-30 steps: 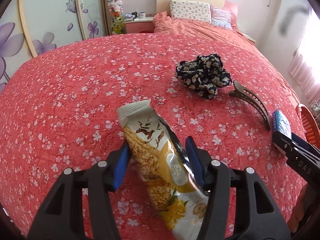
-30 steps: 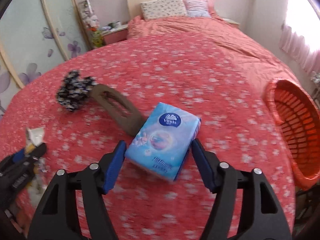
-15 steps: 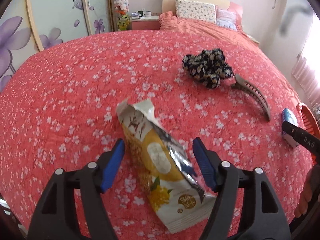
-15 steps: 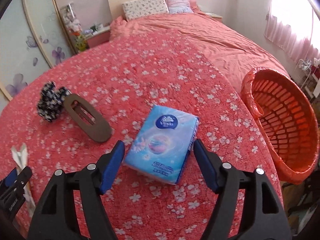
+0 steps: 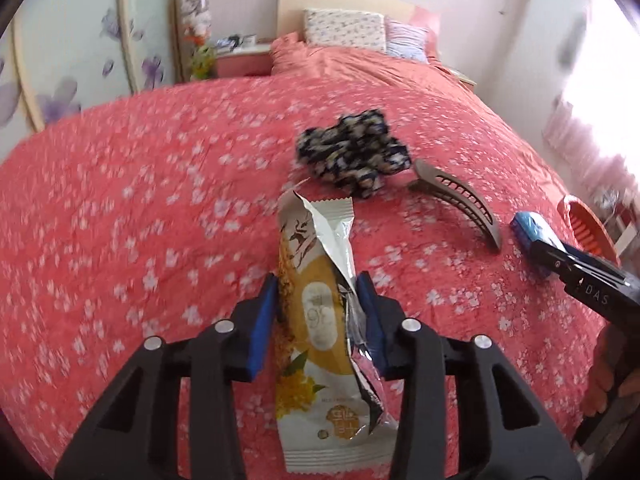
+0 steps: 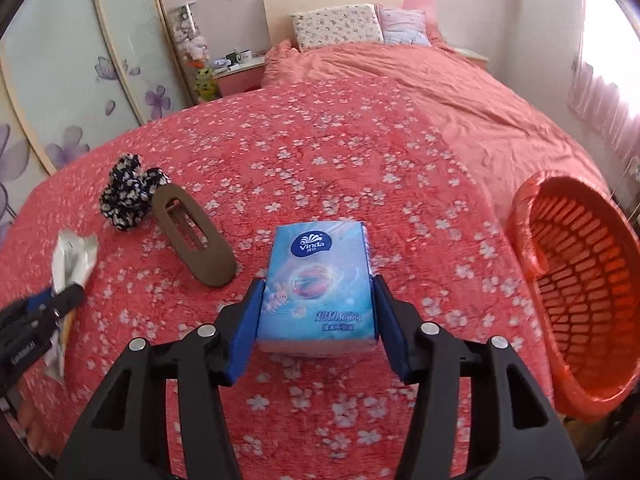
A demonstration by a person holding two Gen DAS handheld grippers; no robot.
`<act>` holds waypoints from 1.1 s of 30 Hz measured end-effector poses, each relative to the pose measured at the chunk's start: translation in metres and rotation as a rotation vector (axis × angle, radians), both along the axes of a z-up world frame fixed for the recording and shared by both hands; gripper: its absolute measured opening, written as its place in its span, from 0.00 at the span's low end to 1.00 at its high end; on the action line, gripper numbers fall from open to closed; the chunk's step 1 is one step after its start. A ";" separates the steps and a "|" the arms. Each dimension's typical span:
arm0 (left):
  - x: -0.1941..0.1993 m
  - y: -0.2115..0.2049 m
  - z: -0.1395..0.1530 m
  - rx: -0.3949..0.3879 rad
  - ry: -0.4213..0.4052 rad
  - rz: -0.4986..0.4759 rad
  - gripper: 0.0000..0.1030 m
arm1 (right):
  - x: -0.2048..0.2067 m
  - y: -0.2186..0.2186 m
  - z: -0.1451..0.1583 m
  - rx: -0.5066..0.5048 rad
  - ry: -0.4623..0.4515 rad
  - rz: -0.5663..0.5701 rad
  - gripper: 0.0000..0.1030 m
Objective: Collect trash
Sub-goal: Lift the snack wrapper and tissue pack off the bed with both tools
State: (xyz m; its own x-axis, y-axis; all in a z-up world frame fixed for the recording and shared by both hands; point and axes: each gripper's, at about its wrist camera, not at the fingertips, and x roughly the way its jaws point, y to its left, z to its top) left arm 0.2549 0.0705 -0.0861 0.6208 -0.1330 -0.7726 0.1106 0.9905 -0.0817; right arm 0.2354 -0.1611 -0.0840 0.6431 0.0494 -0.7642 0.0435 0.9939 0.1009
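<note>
An opened white and yellow snack wrapper (image 5: 316, 320) lies on the red flowered bedspread (image 5: 120, 220). My left gripper (image 5: 317, 280) straddles its middle, its jaws closing, both blue pads touching the wrapper's edges. A blue tissue pack (image 6: 316, 284) sits between the fingers of my right gripper (image 6: 319, 282), whose jaws are also closing, pads against the pack's two long sides. An orange plastic basket (image 6: 524, 216) stands at the bed's right edge. The wrapper's torn end (image 6: 74, 256) shows at the left of the right wrist view.
A dark flowered scrunchie (image 5: 352, 156) and a brown hair clip (image 5: 460, 200) lie on the bedspread between the two grippers. Pillows and a headboard are at the far end, a nightstand and wardrobe doors to the left.
Both grippers opened wide half a second ago and have now narrowed onto their objects. The wrapper now lies straight between the left pads. The tissue pack turned square to the right gripper.
</note>
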 end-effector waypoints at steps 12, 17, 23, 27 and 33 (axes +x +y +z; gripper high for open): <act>-0.005 0.004 -0.011 0.078 0.027 0.030 0.45 | -0.004 0.015 -0.007 -0.089 0.026 -0.013 0.57; -0.007 0.007 -0.014 0.084 0.012 0.034 0.45 | -0.006 0.010 -0.008 -0.074 0.022 -0.025 0.57; -0.009 0.013 -0.014 0.047 0.012 0.046 0.45 | -0.005 0.010 -0.008 -0.066 0.022 -0.023 0.58; -0.010 0.019 -0.014 0.051 0.013 0.046 0.46 | -0.004 0.008 -0.009 -0.066 0.022 -0.024 0.58; -0.009 0.031 -0.013 0.013 0.012 0.056 0.46 | -0.006 0.004 -0.009 -0.061 0.022 -0.029 0.59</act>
